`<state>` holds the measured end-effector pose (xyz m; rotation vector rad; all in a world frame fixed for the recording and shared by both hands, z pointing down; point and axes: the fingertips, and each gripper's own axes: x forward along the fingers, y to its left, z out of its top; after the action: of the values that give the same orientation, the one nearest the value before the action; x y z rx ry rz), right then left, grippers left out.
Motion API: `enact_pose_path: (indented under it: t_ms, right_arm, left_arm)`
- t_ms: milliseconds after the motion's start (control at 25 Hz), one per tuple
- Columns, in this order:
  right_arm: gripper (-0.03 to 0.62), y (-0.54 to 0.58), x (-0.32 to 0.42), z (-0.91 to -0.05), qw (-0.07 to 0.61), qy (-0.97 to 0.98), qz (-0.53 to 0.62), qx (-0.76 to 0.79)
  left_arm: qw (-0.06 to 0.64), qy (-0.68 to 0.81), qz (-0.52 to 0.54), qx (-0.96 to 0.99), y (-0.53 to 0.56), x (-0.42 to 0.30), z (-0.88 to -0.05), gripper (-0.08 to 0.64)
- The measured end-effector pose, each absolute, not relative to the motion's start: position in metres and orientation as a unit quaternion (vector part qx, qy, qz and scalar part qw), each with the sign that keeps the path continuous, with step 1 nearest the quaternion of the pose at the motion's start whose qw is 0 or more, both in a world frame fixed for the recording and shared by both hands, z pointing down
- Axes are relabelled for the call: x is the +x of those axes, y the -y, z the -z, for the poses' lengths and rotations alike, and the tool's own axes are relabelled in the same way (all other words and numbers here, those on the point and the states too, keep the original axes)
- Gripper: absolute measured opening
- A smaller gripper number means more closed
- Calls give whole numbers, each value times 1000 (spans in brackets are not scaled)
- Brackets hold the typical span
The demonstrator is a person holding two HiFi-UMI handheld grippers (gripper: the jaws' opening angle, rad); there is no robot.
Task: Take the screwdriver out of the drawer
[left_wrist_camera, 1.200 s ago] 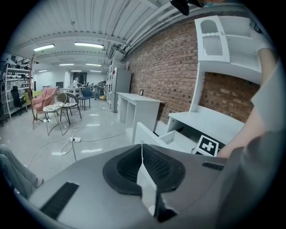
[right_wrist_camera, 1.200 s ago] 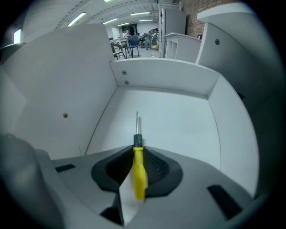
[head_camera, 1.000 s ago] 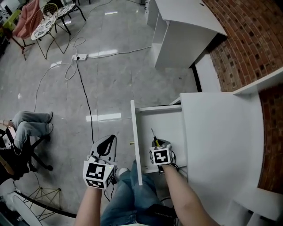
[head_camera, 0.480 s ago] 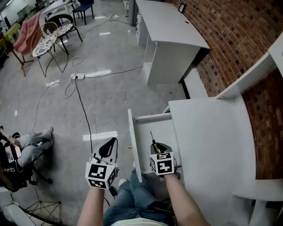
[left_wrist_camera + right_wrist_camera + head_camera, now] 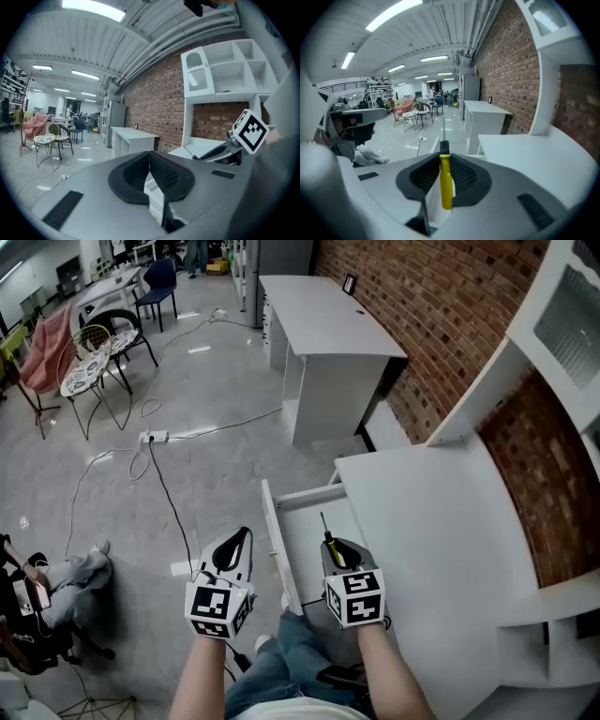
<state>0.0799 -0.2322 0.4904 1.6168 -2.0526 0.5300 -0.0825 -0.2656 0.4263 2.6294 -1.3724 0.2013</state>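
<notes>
Right gripper (image 5: 339, 551) clamps the screwdriver (image 5: 445, 185) by its yellow handle, shaft forward, apparently clear above the open drawer (image 5: 277, 549). Left gripper (image 5: 149, 161): jaws together, empty, idle alongside.

Two grippers are in view: the left gripper (image 5: 240, 538) and the right gripper (image 5: 337, 549). Each carries one marker cube, so there are two, the left cube (image 5: 217, 607) and the right cube (image 5: 356, 596). There is one screwdriver (image 5: 324, 526) and one open drawer (image 5: 275, 531). Two white tabletops show, the near tabletop (image 5: 431, 540) and the far tabletop (image 5: 319, 315). Three chairs stand on the floor: a blue chair (image 5: 161, 282), a wire chair (image 5: 89, 367) and a pink-draped chair (image 5: 47, 348). One power strip (image 5: 155, 437) lies there.
</notes>
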Motion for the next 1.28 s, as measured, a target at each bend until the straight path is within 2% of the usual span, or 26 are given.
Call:
enact_pose_path:
  t_ms: [240,600,1040,1280]
  right_arm:
    - [78,187,73,-423,178,743,-149,628]
    - [78,158,61,-361,148,759,-64,631]
    - [78,135,78,-319,130,758,-9,639]
    - [78,124,93,-300,122,758,19,640]
  left_arm:
    - [47,450,-61,890,236,-83,-390,14]
    - [-8,450,-19,893,215,-89,-328,14]
    - [-18,464,14,886,196,-83,-304,14]
    - [-48,463,27,885,187,-70,-287,14]
